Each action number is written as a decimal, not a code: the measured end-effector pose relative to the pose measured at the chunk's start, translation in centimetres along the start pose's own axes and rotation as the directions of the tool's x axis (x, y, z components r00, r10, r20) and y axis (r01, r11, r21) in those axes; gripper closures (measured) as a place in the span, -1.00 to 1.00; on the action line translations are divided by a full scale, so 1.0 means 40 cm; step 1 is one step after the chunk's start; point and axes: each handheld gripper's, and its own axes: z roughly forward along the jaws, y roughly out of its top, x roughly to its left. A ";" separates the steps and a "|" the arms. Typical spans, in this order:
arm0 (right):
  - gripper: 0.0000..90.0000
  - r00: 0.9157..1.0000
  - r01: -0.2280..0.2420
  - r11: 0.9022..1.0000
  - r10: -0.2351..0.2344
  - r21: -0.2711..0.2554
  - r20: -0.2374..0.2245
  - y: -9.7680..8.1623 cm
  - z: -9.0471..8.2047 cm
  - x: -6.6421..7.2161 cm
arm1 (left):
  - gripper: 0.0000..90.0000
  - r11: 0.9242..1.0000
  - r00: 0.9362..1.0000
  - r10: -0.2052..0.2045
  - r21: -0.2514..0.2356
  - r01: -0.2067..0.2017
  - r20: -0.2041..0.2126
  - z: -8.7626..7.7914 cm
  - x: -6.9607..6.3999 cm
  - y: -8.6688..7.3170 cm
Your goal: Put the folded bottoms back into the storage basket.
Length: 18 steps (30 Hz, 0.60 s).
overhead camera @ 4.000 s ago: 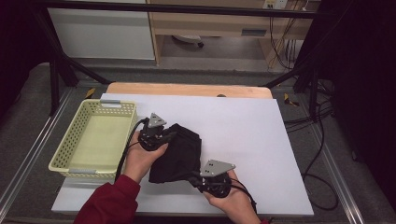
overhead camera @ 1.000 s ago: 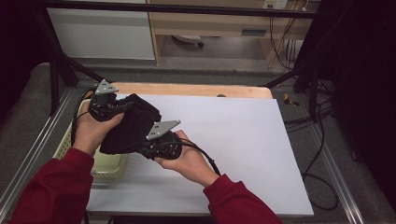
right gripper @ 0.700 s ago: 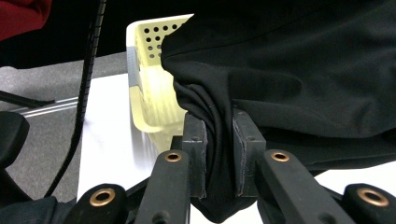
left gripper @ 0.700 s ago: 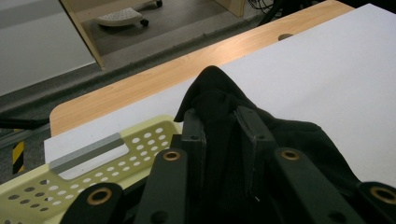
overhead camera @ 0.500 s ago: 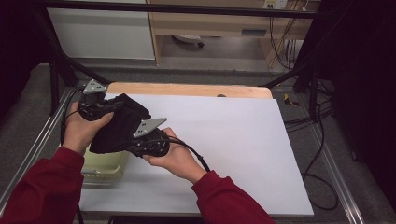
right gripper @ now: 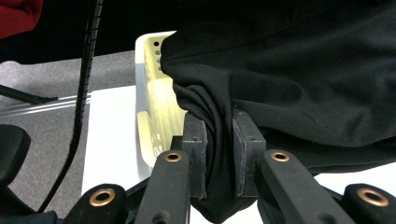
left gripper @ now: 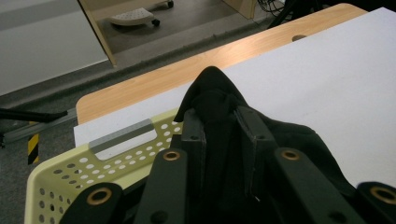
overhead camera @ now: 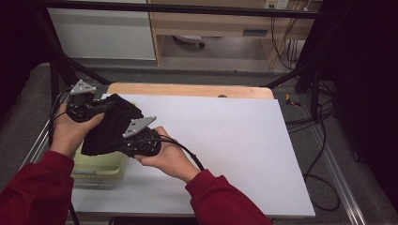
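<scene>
A folded black cloth [overhead camera: 110, 126] hangs in the air over the right side of a pale yellow perforated basket [overhead camera: 96, 166] at the table's left edge. My left gripper [overhead camera: 101, 107] is shut on the cloth's far upper end. In the left gripper view the black cloth [left gripper: 219, 98] bulges out between the jaws, with the basket [left gripper: 70, 172] rim below. My right gripper [overhead camera: 126, 140] is shut on the cloth's near lower edge. In the right gripper view the cloth [right gripper: 299, 79] is pinched between the pads [right gripper: 194, 156], with the basket [right gripper: 156, 107] behind.
The white table top [overhead camera: 234, 140] stretches to the right of the basket, with a wooden strip [overhead camera: 187, 90] along its far edge. A black metal frame [overhead camera: 51, 61] stands at the left. Cables [overhead camera: 324, 140] trail on the floor at the right.
Both grippers have carried the black cloth from the middle of the table leftward to above the basket. Over the last second it has shifted further left and a little lower.
</scene>
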 end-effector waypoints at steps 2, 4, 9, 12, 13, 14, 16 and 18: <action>0.74 1.000 0.008 1.000 -0.008 0.000 0.002 0.009 0.001 0.004 | 0.66 1.000 1.000 0.009 0.002 -0.009 -0.004 -0.011 0.002 0.002; 0.74 1.000 0.016 1.000 -0.016 -0.002 0.001 0.018 0.002 0.008 | 0.66 1.000 1.000 0.004 -0.005 -0.004 -0.009 -0.022 0.004 0.004; 0.74 0.999 0.034 0.999 -0.034 0.004 0.003 0.043 0.007 0.020 | 0.66 1.000 1.000 0.011 -0.009 -0.011 -0.019 -0.044 0.003 0.007; 0.74 0.999 0.045 0.999 -0.045 0.009 0.005 0.057 0.009 0.029 | 0.66 1.000 1.000 0.015 -0.012 -0.015 -0.026 -0.057 0.006 0.007; 0.74 0.999 0.051 0.999 -0.051 0.009 0.004 0.062 0.009 0.031 | 0.66 1.000 1.000 0.013 -0.013 -0.013 -0.029 -0.061 0.008 0.008; 0.74 0.998 0.055 0.998 -0.055 0.008 0.003 0.066 0.010 0.032 | 0.66 1.000 0.999 0.010 -0.016 -0.011 -0.031 -0.063 0.011 0.008; 0.74 0.998 0.062 0.998 -0.062 0.007 0.001 0.074 0.012 0.033 | 0.66 1.000 0.999 0.008 -0.017 -0.008 -0.034 -0.067 0.017 0.010; 0.73 0.998 0.067 0.998 -0.067 0.006 0.001 0.079 0.016 0.031 | 0.66 1.000 0.999 0.010 -0.018 -0.010 -0.036 -0.067 0.022 0.011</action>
